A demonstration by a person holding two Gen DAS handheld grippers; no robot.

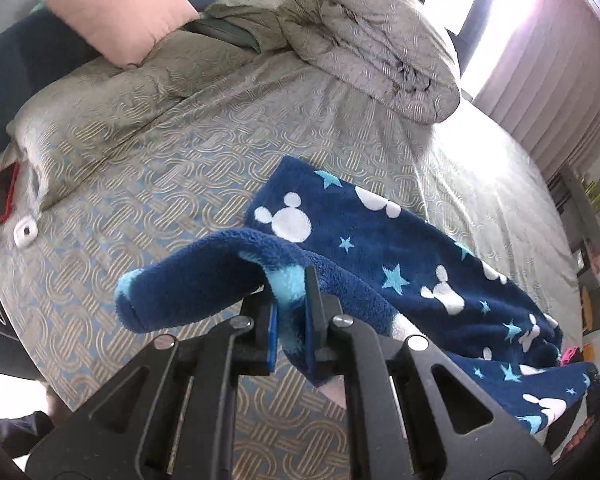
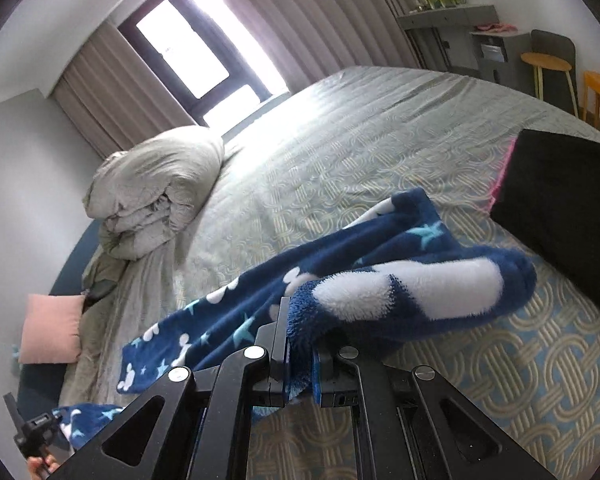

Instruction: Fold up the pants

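My left gripper (image 1: 290, 300) and right gripper (image 2: 298, 344) each clamp fleece of the pants (image 1: 400, 248), held above the bed (image 1: 180, 168). No legible writing; mouse-head and star print only.

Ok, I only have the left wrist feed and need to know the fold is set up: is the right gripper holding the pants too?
Observer: Yes, the right gripper is shut on the pants, fleece bunched between its fingers.
Operator: Anything on the bed near that end?
Observer: A black object with a pink edge lies on the bedspread, right of the pants.
Operator: And past the bed?
Observer: A wooden stool stands by the far wall.
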